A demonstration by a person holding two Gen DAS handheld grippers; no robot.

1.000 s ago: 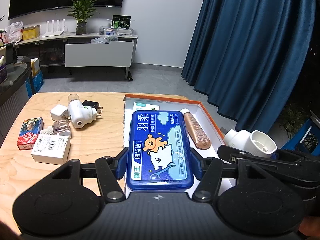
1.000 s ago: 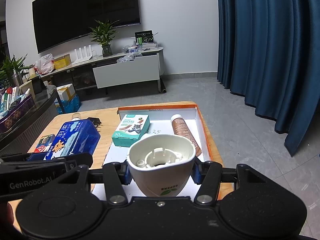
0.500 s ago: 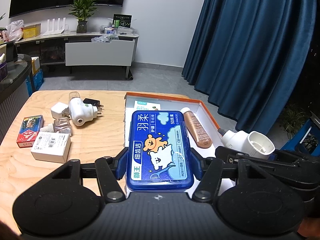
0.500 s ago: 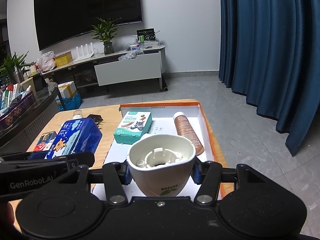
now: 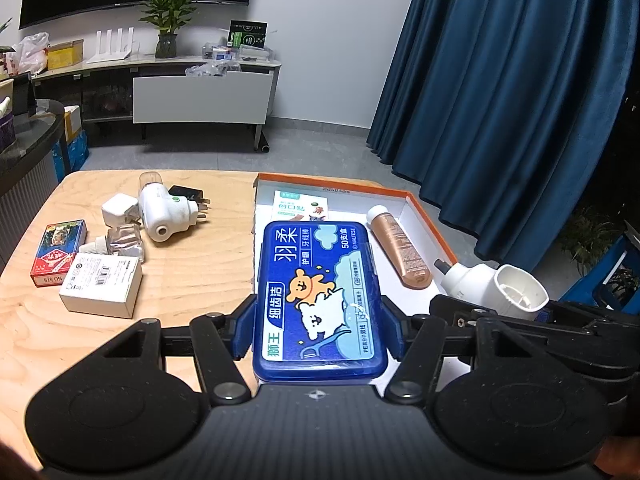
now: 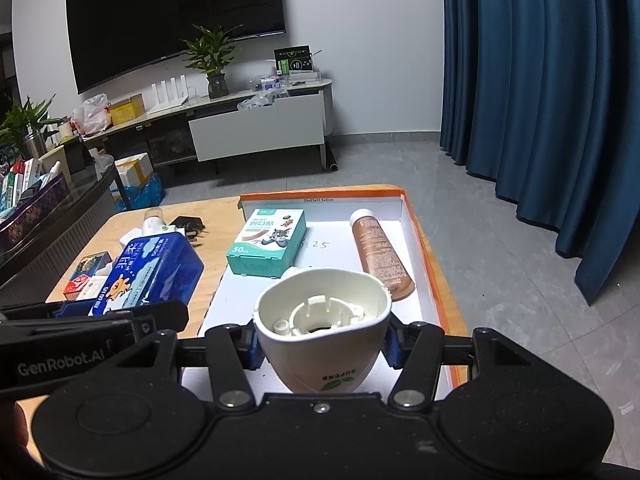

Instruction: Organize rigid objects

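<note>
Blue floss box (image 5: 320, 300) overhanging orange-rimmed tray (image 5: 434, 224), bare floor beyond

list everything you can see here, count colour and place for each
floss box: 1, blue, held in left gripper above the tray edge
white plug-in: 1, white, held in right gripper over the tray
tray: 1, orange rim, white inside, right side of table
plaster box: 1, teal, in tray, far left
tube: 1, brown, in tray, right side
second plug-in: 1, white, on table left of tray
black charger: 1, black, behind second plug-in
white charger: 1, white, left of second plug-in
card box: 1, red, table's left edge
white box: 1, white, beside card box
small bottle: 1, clear, behind white box
table: 1, light wood
left gripper: black, shut on floss box
right gripper: black, shut on white plug-in
</note>
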